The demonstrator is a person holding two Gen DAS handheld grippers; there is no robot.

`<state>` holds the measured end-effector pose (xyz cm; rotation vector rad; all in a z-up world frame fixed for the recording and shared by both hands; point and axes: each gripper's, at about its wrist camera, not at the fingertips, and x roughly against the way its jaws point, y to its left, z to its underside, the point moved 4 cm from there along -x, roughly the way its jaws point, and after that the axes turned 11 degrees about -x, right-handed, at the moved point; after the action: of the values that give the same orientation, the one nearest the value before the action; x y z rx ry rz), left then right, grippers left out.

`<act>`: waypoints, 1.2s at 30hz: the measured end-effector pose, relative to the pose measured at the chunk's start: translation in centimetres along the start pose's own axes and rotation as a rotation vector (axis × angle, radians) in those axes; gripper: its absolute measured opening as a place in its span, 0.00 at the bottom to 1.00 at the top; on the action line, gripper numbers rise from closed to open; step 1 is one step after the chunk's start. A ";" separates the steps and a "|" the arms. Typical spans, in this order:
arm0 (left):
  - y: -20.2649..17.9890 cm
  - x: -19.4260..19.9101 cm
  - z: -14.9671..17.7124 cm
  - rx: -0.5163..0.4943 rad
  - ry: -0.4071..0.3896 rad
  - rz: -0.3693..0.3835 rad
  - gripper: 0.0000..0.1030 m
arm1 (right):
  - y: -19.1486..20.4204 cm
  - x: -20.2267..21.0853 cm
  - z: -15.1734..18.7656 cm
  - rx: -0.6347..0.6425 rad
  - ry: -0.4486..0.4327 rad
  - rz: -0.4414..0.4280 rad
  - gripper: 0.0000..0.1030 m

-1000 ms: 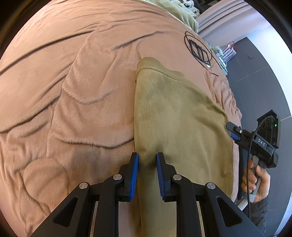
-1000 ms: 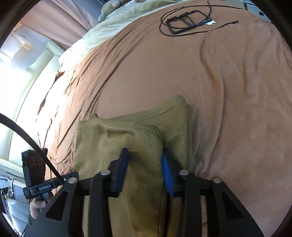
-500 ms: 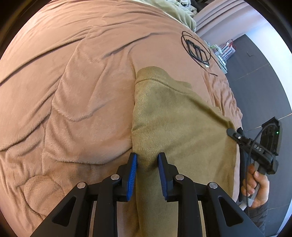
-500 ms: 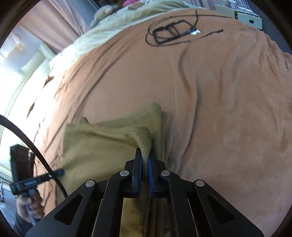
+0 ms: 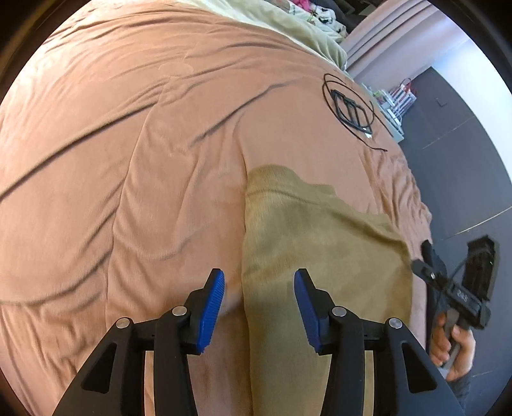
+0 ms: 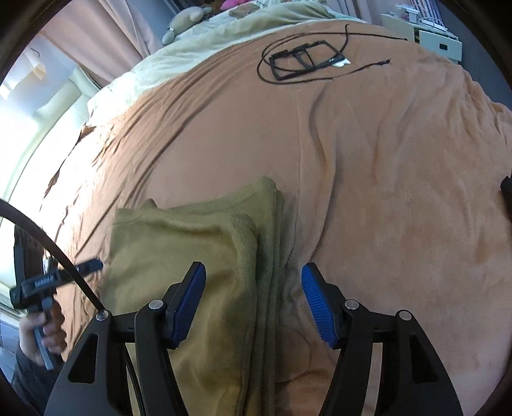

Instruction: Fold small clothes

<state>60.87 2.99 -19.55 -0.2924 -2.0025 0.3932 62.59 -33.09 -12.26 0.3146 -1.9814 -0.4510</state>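
Garment: an olive-green folded cloth (image 5: 313,249) lies flat on the brown blanket (image 5: 128,160), close in front of both grippers; in the right wrist view (image 6: 192,249) its layered fold edge runs along its right side, one layer set slightly back from the others.
Garment's place: near the front edge of the bed, left edge straight, far corner pointing up the bed.
Left gripper (image 5: 259,307): jaws have just been opening and stand moderately wide; the cloth's left edge lies between and below the blue pads (image 5: 211,307), which do not press on it. Nothing is held.
Right gripper (image 6: 252,304): jaws have just been opening after a near-closed pinch and stand wide, straddling the cloth's stacked fold edge; the pads (image 6: 316,304) are clear of the fabric. Nothing is held.
Hands: a hand (image 5: 454,345) grips the right tool's handle at the right edge of the left wrist view; the other hand (image 6: 41,332) grips the left tool at the lower left of the right wrist view.
Blanket: wrinkled, covering most of the bed.
Farther up the bed: a black rectangular frame with a looped thin cable (image 6: 304,60) lies on the blanket, well apart from the cloth.
Head of bed: pale green bedding (image 6: 192,57) with a soft toy (image 6: 179,30).
Containers: white storage boxes (image 6: 425,32) beside the bed; their contents are too small to tell.
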 end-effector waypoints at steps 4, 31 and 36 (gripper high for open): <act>-0.1 -1.4 -1.4 -0.015 -0.011 -0.011 0.46 | -0.5 -1.2 0.5 0.003 0.051 0.015 0.53; 2.8 -3.7 -2.7 0.089 0.015 0.108 0.26 | -4.1 -1.5 -0.3 -0.107 0.090 -0.177 0.35; 3.0 -3.6 -1.5 0.116 0.041 0.157 0.26 | -4.3 -2.5 -0.2 -0.097 0.121 -0.137 0.37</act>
<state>63.89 4.63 -23.02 -0.3832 -1.9143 0.5964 63.97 -35.99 -16.11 0.4084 -1.8203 -0.5999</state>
